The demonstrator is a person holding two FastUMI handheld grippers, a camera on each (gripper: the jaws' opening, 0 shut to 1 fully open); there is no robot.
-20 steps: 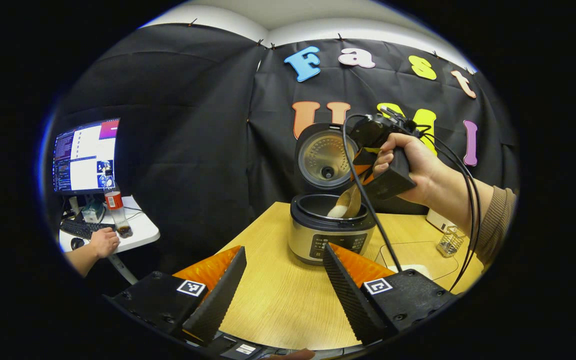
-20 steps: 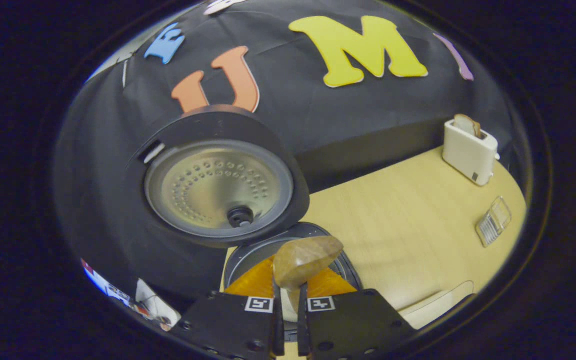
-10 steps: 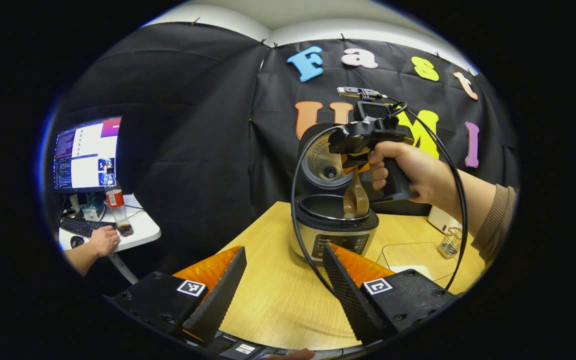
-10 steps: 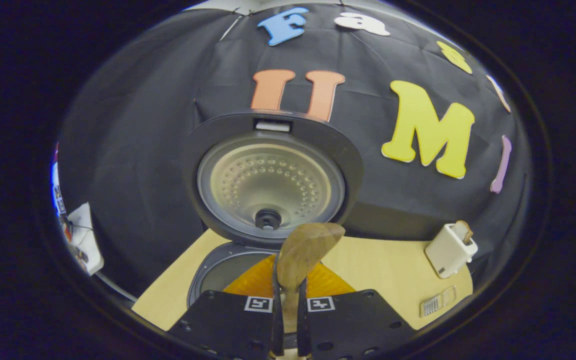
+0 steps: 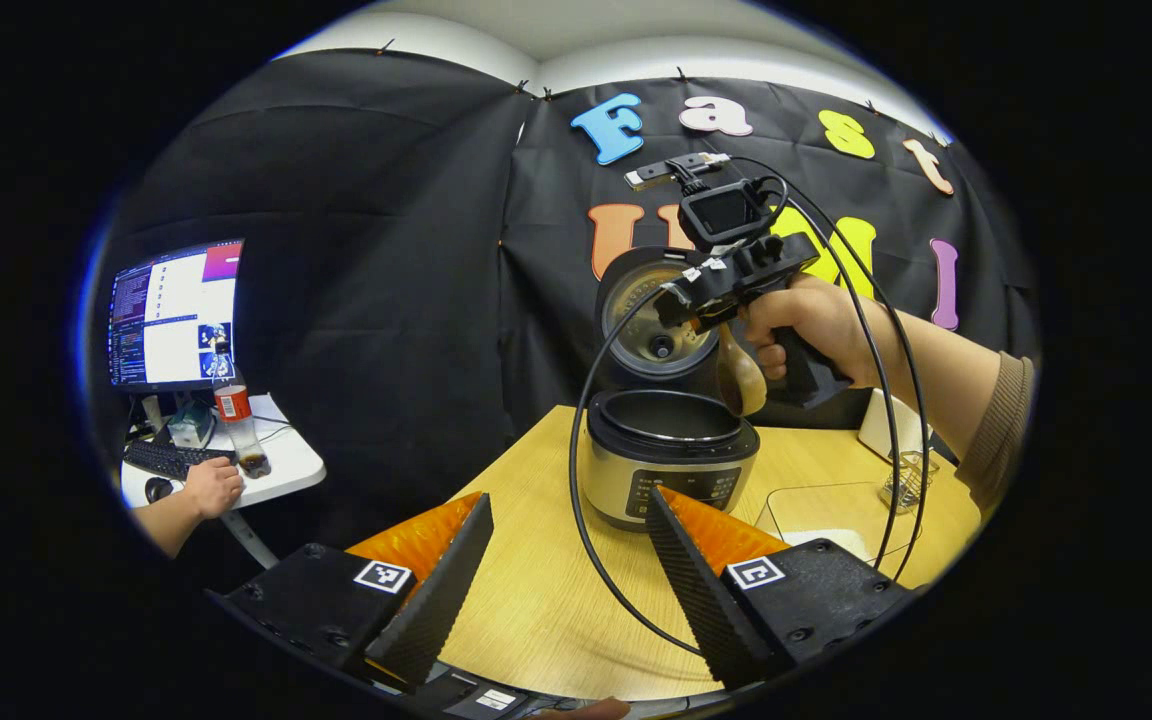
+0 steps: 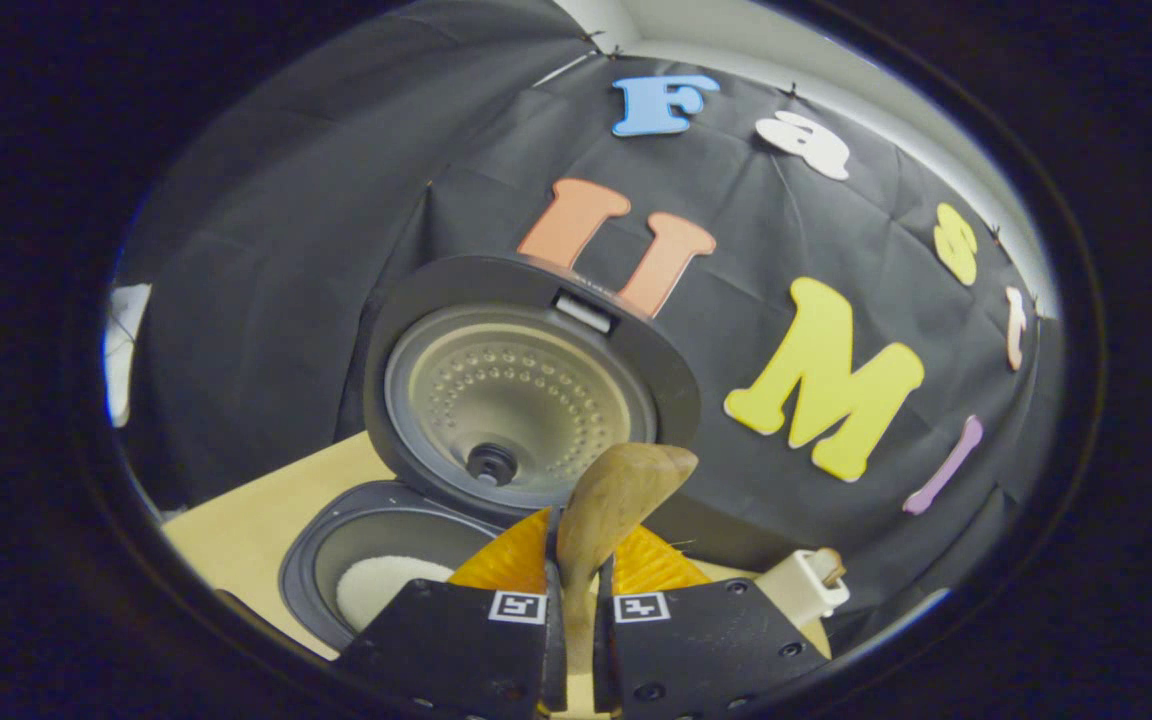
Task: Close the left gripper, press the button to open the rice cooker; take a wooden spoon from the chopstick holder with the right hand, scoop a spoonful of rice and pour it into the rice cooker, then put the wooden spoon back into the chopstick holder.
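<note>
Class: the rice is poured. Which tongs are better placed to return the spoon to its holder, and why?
Right. The right tongs already clamp the brown wooden spoon, and the clear wire chopstick holder stands on that side. The left tongs hang open and empty.

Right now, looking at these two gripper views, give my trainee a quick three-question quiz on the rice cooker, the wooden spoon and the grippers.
1. True or false: the round black lid of the silver rice cooker stands open.
2. What does the right gripper hold? A) a metal fork B) a brown wooden spoon C) nothing
3. Fill in: the white heap in the cooker's dark inner pot is ____.

Key: 1 true. 2 B, its jaws pinch the spoon's handle. 3 rice. Meanwhile the left gripper hangs over the wooden table with jaws apart, holding nothing.
</note>
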